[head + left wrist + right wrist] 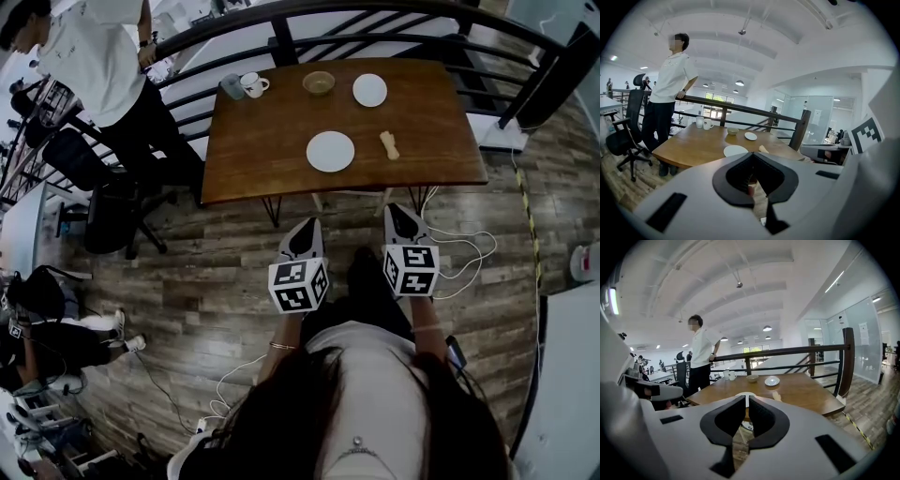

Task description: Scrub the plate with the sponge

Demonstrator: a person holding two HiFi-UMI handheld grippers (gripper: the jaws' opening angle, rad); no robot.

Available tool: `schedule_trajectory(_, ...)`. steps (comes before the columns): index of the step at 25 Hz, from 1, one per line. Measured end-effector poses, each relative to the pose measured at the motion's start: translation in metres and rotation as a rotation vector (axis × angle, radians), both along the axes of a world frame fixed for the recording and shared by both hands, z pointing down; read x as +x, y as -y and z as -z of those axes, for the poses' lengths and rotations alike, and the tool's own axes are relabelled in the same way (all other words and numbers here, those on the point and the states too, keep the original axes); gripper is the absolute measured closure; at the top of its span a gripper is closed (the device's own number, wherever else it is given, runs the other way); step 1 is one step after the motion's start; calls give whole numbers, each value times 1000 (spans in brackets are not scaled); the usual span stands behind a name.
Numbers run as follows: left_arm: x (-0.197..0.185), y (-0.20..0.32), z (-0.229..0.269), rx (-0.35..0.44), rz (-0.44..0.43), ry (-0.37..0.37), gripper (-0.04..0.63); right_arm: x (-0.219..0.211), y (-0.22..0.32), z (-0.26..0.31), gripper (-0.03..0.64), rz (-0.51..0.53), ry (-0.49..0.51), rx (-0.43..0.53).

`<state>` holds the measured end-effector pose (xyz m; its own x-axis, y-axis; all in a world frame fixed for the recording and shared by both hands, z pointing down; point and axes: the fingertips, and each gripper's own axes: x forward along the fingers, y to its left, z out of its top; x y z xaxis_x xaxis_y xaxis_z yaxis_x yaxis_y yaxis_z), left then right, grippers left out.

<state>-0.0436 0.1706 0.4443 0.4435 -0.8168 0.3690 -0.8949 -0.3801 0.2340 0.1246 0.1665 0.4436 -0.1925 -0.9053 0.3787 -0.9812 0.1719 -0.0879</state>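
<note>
Plate nearest | sponge just right | bowl, saucer, mug beyond

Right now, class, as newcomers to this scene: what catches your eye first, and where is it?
A wooden table by the black railing, with a white plate near its front edge and a pale sponge to its right. Short of it, the left gripper and right gripper hang over the plank floor, both shut and empty. A person in white leans on the railing at left.
</note>
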Motion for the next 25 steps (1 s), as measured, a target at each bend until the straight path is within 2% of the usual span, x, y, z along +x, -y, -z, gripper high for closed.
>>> schedule_trajectory(25, 28, 80, -10, -38, 26, 9, 584, 38, 83, -14, 569, 1, 45, -67)
